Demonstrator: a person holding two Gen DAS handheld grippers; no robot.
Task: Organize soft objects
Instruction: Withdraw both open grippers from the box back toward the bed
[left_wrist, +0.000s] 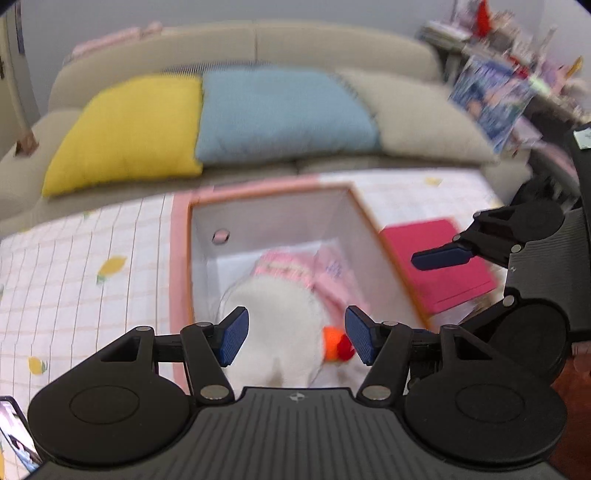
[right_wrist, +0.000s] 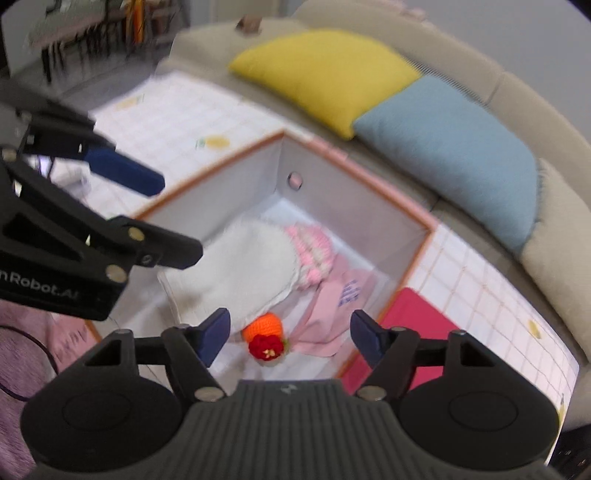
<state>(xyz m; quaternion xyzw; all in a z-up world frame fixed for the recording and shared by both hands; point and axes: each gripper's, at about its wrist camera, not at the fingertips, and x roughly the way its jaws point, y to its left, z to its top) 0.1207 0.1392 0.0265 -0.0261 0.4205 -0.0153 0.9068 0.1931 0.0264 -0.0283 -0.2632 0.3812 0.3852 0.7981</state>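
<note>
Left hand-held gripper (left_wrist: 293, 336): jaws apart, nothing between the pads; it hangs above the near end of the box, pointing down at the white plush.
Right hand-held gripper (right_wrist: 290, 338): jaws apart too, holding nothing; it hangs over the box's near corner, above the orange toy.
Yellow cushion (left_wrist: 125, 133): leaning on the sofa back, touching the blue cushion (left_wrist: 284, 114), then a beige cushion (left_wrist: 424, 118); all lined up and well apart from the box.
Box (left_wrist: 266, 218): open, white inside with an orange rim, sitting on the checked sheet (left_wrist: 81, 266) that covers the sofa seat.
White plush (left_wrist: 273, 317): lying inside the box, its pink knitted part (right_wrist: 314, 247) toward the far wall.
Orange toy (right_wrist: 264, 326): small, crocheted, with a red flower; on the box floor just beside the plush.
Pink cloth (right_wrist: 332, 306): loosely spread on the box floor, partly under the plush.
Red pad (left_wrist: 439, 262): flat on the sheet, touching the box's right side, outside it.
Stage: judged, the soft things are already in the box and both grippers are free.
Risk: the two grippers are close together over the box; a careless sideways swing could knock them together or catch the rim and shift the box.
Risk: the picture is motion-blurred, so whether the cloth lies fully inside is hard to tell.
</note>
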